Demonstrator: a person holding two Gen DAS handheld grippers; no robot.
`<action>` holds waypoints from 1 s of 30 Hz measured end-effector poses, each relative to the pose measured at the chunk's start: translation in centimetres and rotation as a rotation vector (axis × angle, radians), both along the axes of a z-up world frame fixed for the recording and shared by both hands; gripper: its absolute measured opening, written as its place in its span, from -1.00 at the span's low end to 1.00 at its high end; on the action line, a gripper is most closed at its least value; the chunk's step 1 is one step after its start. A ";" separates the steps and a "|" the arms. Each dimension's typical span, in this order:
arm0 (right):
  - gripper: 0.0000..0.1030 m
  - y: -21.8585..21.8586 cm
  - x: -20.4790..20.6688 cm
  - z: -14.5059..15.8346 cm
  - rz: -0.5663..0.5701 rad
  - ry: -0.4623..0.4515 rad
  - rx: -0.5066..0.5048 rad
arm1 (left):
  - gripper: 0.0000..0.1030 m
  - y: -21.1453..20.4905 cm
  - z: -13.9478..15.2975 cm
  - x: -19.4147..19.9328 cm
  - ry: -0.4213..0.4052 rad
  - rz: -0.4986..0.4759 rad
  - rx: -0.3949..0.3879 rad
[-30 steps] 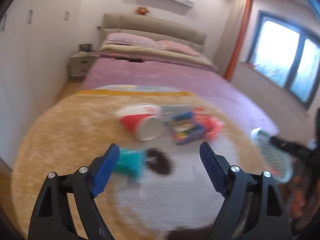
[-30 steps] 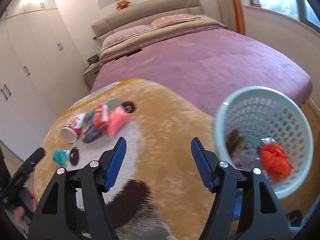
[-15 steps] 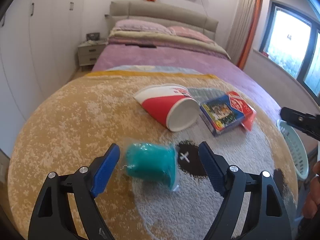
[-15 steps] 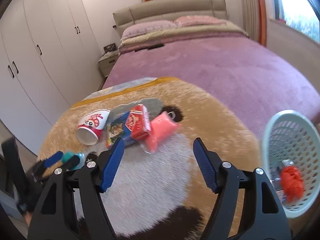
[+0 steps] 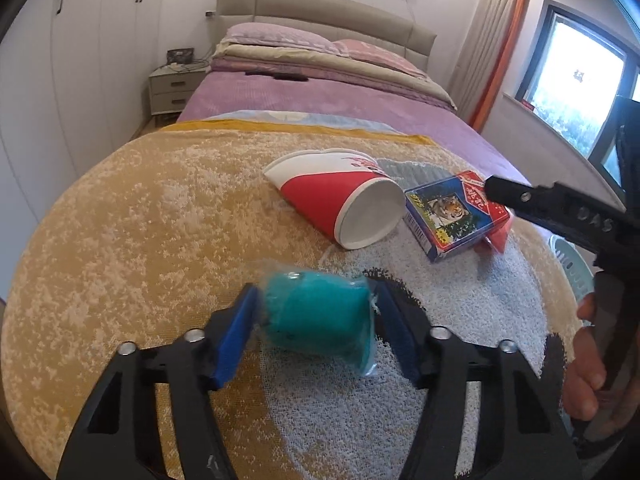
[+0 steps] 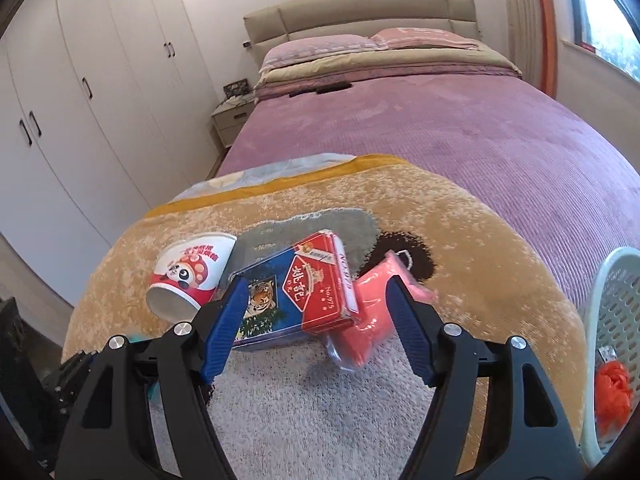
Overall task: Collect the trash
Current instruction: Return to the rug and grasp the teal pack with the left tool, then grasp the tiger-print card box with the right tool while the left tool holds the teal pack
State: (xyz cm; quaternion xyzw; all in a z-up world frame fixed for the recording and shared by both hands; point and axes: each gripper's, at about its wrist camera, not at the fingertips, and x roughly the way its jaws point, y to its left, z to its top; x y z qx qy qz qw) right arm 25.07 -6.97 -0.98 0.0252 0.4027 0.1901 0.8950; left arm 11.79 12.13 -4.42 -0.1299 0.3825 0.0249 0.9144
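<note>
A teal packet in clear wrap [image 5: 316, 316] lies on the tan plush blanket [image 5: 140, 240]. My left gripper [image 5: 316, 292] is closing on it, and both blue pads touch its sides. Beyond it lie a tipped red and white paper cup [image 5: 340, 196] and a blue card box [image 5: 448, 216]. My right gripper [image 6: 316, 286] hovers over a red card box [image 6: 324, 284] stacked on the blue box [image 6: 260, 308], beside a pink packet [image 6: 368, 328]. Its jaws are narrowing a little but the pads touch nothing. One right gripper finger [image 5: 560, 216] shows in the left wrist view.
A pale green plastic basket [image 6: 616, 300] at the blanket's right edge holds an orange-red crumpled piece [image 6: 612, 392]. The purple bed [image 6: 440, 140] stretches back to pillows and a headboard. White wardrobes [image 6: 80, 100] and a nightstand [image 5: 172, 88] stand on the left.
My left gripper came down around the teal packet and its jaws narrowed onto it. The right gripper swung left, away from the basket, to above the card boxes and pink packet.
</note>
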 end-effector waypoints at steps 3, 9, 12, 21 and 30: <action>-0.10 0.6 0.2 -0.8 0.030 0.026 -0.003 | 0.03 0.1 -0.1 0.3 0.001 -0.004 -0.006; -0.32 1.8 -1.5 -0.9 0.090 0.019 -0.028 | 0.01 1.0 0.4 -0.6 -0.057 0.027 -0.044; -0.32 2.4 -2.7 -0.6 0.119 0.018 -0.020 | 0.01 1.8 0.6 -1.1 -0.083 0.049 -0.078; -0.31 2.6 -5.3 -1.3 0.254 0.133 0.084 | 0.00 3.4 1.1 -2.2 -0.134 0.145 -0.111; 0.65 4.0 -4.0 0.5 0.309 -0.020 -0.102 | 0.00 3.0 1.2 -1.5 -0.125 0.116 -0.106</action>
